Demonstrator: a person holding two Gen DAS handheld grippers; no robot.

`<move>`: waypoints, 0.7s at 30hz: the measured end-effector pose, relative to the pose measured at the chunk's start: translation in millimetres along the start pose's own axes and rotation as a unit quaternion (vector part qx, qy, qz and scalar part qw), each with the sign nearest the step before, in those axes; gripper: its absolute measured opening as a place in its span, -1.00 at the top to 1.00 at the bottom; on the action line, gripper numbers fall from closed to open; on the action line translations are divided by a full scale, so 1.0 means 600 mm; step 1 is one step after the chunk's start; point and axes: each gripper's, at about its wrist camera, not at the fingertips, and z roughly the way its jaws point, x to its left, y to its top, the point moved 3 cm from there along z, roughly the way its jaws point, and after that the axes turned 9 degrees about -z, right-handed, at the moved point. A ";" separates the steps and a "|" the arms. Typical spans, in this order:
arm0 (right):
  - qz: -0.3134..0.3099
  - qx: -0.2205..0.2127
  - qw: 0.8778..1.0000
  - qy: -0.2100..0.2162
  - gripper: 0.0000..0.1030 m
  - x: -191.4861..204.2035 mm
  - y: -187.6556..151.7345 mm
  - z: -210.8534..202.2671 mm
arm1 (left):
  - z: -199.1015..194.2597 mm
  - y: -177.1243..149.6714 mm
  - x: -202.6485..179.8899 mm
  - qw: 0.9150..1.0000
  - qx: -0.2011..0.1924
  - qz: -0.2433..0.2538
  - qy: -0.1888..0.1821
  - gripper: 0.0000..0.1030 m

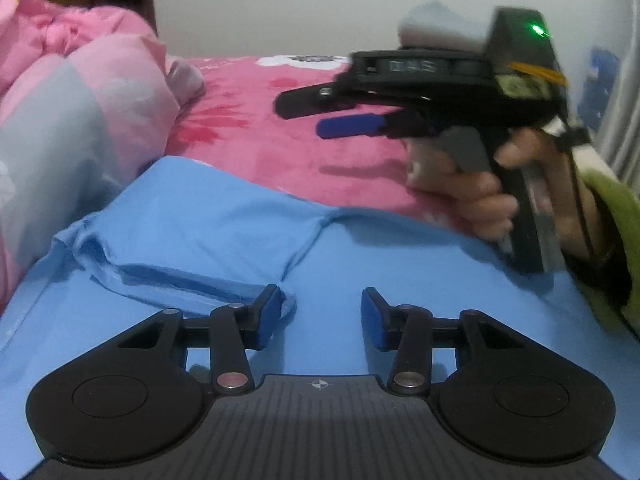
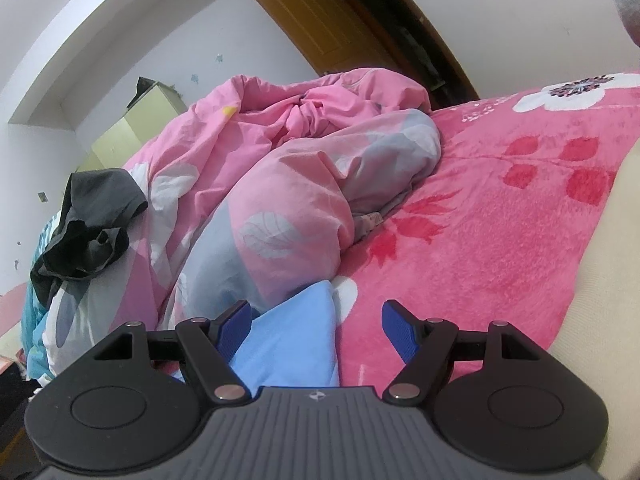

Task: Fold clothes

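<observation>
The blue shirt [image 1: 224,220] lies flat on the pink bed [image 1: 320,152], soft, light and floppy. Your left gripper [image 1: 322,314] and right gripper [image 1: 336,114] are both open, holding nothing. Pinch the folded sleeve [image 1: 180,272] by its edge.

The blue shirt [image 1: 224,216] was smooth matt cloth; the pink blanket [image 2: 480,240] looked fuzzy; the quilt [image 2: 280,184] thin cotton; the door [image 2: 320,20] glossy wood.
</observation>
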 end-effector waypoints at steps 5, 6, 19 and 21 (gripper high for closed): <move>-0.064 0.066 0.996 0.002 -0.45 0.021 -0.001 0.007 | 0.000 0.005 0.001 0.997 -0.035 0.024 0.064 0.13; -0.083 0.082 0.993 0.008 -0.45 0.029 -0.002 0.006 | 0.001 0.006 0.001 0.996 -0.039 0.035 0.077 0.14; -0.304 0.162 0.939 -0.016 0.22 0.096 -0.049 -0.004 | 0.011 -0.010 -0.037 0.976 -0.054 0.165 0.133 0.13; -0.321 0.172 0.931 -0.029 0.32 0.097 -0.059 0.001 | 0.010 -0.009 -0.037 0.975 -0.060 0.165 0.136 0.12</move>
